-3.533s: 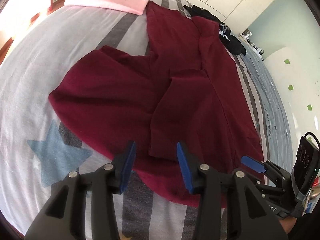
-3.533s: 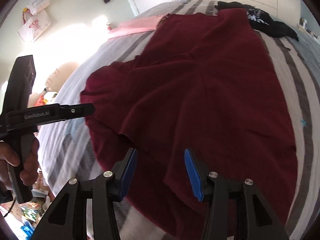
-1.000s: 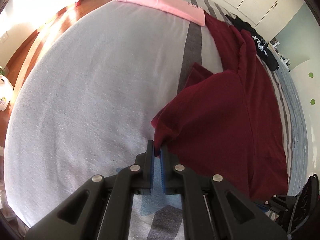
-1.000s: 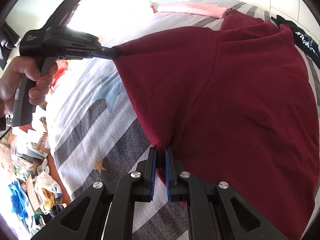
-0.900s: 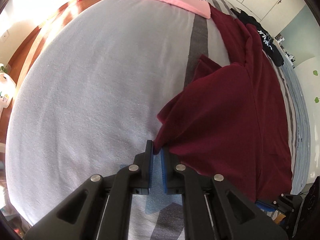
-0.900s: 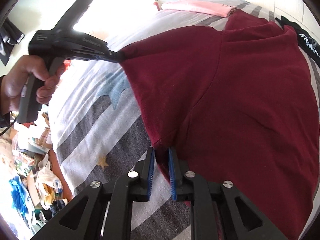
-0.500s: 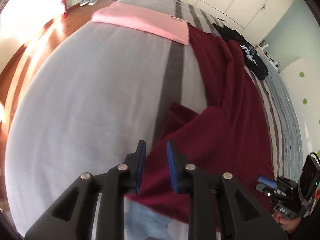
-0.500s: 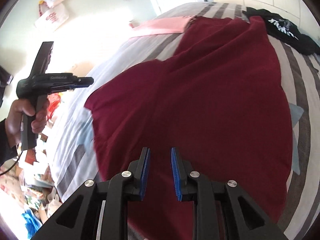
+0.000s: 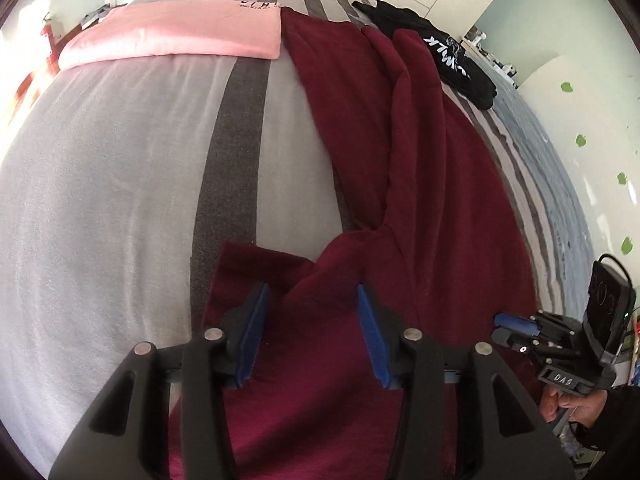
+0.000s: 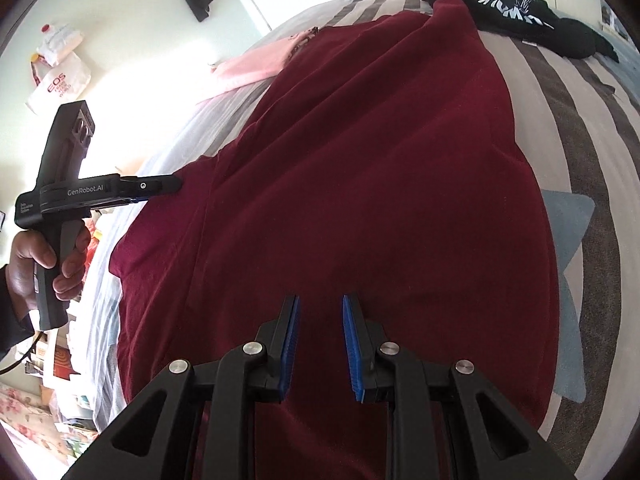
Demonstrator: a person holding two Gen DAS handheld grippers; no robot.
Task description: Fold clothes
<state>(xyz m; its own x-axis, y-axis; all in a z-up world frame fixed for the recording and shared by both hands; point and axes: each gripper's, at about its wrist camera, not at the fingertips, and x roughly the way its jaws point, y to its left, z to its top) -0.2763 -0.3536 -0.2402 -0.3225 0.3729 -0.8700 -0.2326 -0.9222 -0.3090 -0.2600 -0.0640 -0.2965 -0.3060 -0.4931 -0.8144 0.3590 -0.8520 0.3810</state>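
Both your left claw (image 9: 310, 334) and right claw (image 10: 318, 346) hang spread and empty over the near end of the dark red garment (image 10: 380, 184). It lies lengthwise up the bed (image 9: 100, 168), far end beside the pink garment (image 9: 172, 34). You appear between folds; next, pinch the loose near edge.

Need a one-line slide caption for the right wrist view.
Right gripper open above the maroon garment spread on the striped bed; left gripper at its far edge.
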